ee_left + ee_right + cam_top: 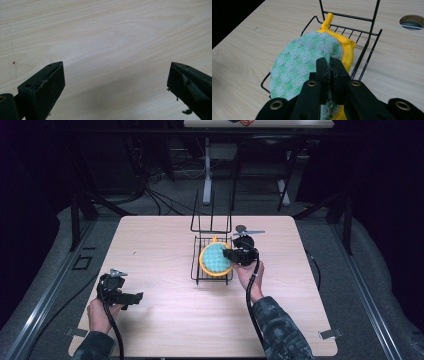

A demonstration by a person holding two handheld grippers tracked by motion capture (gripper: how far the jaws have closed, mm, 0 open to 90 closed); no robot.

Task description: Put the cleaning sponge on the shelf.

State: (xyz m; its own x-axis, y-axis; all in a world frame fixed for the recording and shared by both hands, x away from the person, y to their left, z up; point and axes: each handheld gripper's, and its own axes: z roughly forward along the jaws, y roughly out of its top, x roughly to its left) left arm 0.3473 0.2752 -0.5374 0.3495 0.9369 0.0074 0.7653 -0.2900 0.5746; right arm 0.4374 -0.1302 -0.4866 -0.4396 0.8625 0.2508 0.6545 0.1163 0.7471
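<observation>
Pinching the green-and-yellow pot holder [307, 62] by its near edge in the clenched right gripper [331, 65], over the wire rack [364, 53] just beyond the jaws, risking snagging the rim and tipping it; left gripper [115, 75] idling agape.

Pale wood-grain worktop [165, 320], rounded corners. Black wire rack [196, 270] standing directly on it, approx centre, twd far edge. Round hole [412, 22] w/ grey insert just beyond rack.
</observation>
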